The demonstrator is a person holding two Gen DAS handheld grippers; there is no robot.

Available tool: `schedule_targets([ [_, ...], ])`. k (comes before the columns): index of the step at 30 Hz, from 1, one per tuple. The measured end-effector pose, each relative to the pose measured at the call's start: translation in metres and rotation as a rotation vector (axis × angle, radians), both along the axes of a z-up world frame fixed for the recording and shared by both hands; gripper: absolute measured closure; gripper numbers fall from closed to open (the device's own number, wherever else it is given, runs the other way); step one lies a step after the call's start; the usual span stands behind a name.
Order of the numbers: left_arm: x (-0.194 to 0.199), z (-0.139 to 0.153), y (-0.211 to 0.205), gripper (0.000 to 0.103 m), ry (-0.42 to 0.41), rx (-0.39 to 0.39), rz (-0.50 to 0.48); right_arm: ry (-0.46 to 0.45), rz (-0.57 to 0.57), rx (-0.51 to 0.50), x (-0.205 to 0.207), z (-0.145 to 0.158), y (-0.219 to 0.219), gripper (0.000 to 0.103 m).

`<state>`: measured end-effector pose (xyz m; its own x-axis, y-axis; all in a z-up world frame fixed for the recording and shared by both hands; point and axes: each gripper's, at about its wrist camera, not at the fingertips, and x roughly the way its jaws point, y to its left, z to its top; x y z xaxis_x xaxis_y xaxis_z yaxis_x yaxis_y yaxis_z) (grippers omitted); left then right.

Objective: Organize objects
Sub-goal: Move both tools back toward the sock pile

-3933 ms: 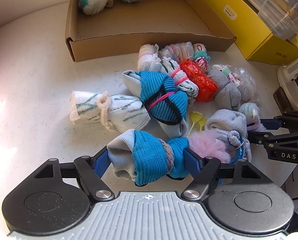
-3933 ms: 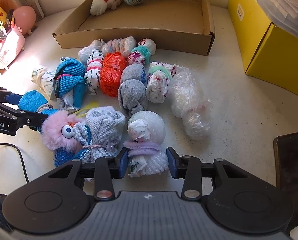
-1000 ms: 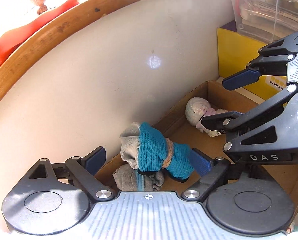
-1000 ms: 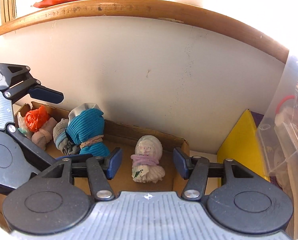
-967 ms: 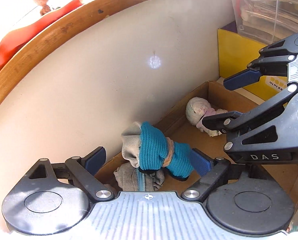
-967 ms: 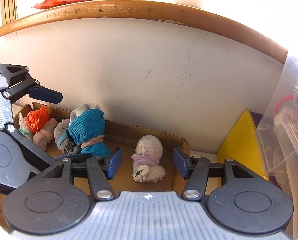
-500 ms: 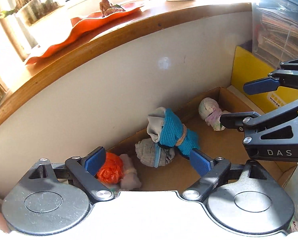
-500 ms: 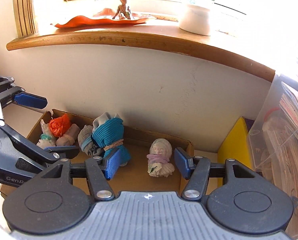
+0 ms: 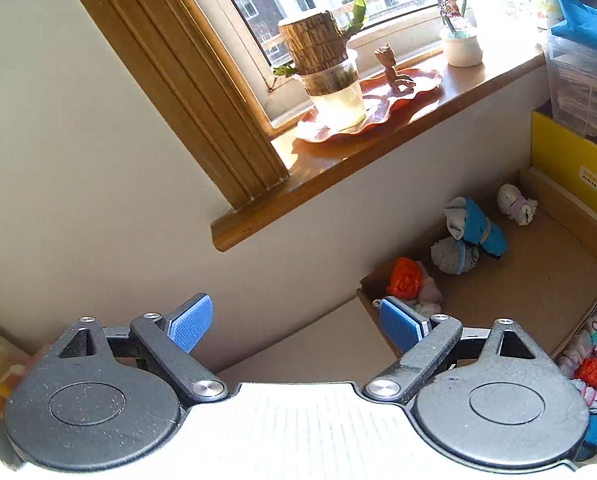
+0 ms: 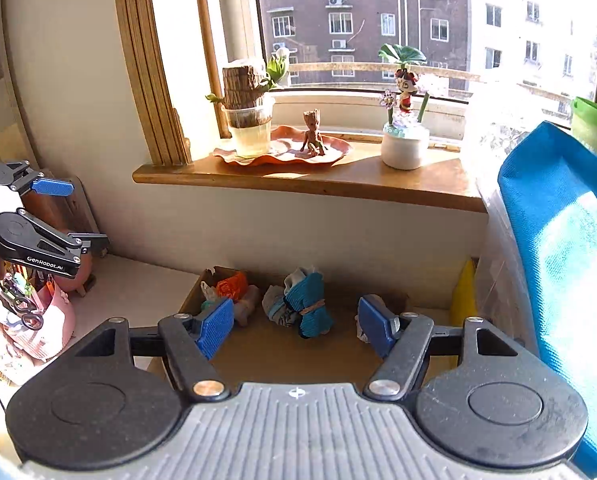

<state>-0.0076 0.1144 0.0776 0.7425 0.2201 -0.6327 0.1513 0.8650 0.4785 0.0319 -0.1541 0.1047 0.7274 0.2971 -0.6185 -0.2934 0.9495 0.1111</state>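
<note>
A cardboard box [image 9: 538,276] stands against the wall below the window sill. Along its back wall lie an orange bundle [image 9: 404,282], a grey bundle [image 9: 454,256], the blue and grey sock bundle [image 9: 476,226] and the white bundle with a purple band [image 9: 514,204]. My left gripper [image 9: 294,324] is open and empty, raised to the left of the box. My right gripper [image 10: 294,326] is open and empty, raised in front of the box [image 10: 282,352], with the blue bundle [image 10: 308,310] between its fingers in view. The white bundle is mostly hidden behind its right finger.
More sock bundles [image 9: 590,364] lie on the table outside the box at the far right. A yellow box [image 9: 570,168] stands right of the cardboard box. A wooden sill [image 10: 306,176] holds plants and figurines. A pink organiser [image 10: 38,320] stands at the left.
Both grippers have drawn back and risen away from the box, open and empty. The blue bundle and the white bundle stay in the box where they were let go.
</note>
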Motion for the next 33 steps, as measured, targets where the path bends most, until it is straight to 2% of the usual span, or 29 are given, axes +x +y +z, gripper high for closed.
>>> schedule_targets([
  [4,-0.017,0.050,0.034,0.009,-0.055,0.110,0.009,-0.051,0.007,0.015,-0.008,0.017,-0.006,0.032],
  [7,-0.027,0.088,0.060,0.008,-0.095,0.252,-0.006,-0.051,0.005,0.005,-0.010,0.018,-0.011,0.031],
  [12,-0.030,0.131,0.093,0.006,-0.147,0.431,0.020,0.003,-0.006,-0.026,-0.027,0.005,-0.026,0.031],
  [14,-0.031,0.141,0.099,0.005,-0.176,0.454,0.052,0.044,-0.002,-0.039,-0.034,-0.006,-0.030,0.032],
  [16,-0.035,0.147,0.102,0.003,-0.179,0.338,0.083,0.091,0.011,-0.045,-0.043,-0.024,-0.032,0.032],
  [18,-0.046,0.137,0.092,0.003,-0.152,0.252,0.055,0.174,0.026,-0.044,-0.051,-0.050,-0.023,0.037],
  [21,-0.068,0.099,0.065,0.003,-0.085,0.267,-0.012,0.286,0.035,-0.015,-0.063,-0.084,-0.015,0.040],
  [24,-0.085,0.067,0.055,0.004,0.026,0.119,0.002,0.357,0.052,-0.022,-0.071,-0.115,-0.008,0.037],
  [26,-0.094,0.045,0.044,0.004,0.054,0.060,-0.005,0.392,0.071,-0.036,-0.073,-0.136,-0.001,0.038],
  [29,-0.102,-0.004,0.018,0.003,0.117,-0.076,-0.001,0.443,0.077,-0.062,-0.074,-0.165,0.011,0.043],
  [31,-0.105,-0.038,0.001,0.004,0.153,-0.133,-0.011,0.474,0.067,-0.058,-0.074,-0.178,0.015,0.046],
  [33,-0.111,-0.074,-0.019,0.005,0.226,-0.196,-0.048,0.502,0.048,-0.044,-0.073,-0.186,0.016,0.046],
])
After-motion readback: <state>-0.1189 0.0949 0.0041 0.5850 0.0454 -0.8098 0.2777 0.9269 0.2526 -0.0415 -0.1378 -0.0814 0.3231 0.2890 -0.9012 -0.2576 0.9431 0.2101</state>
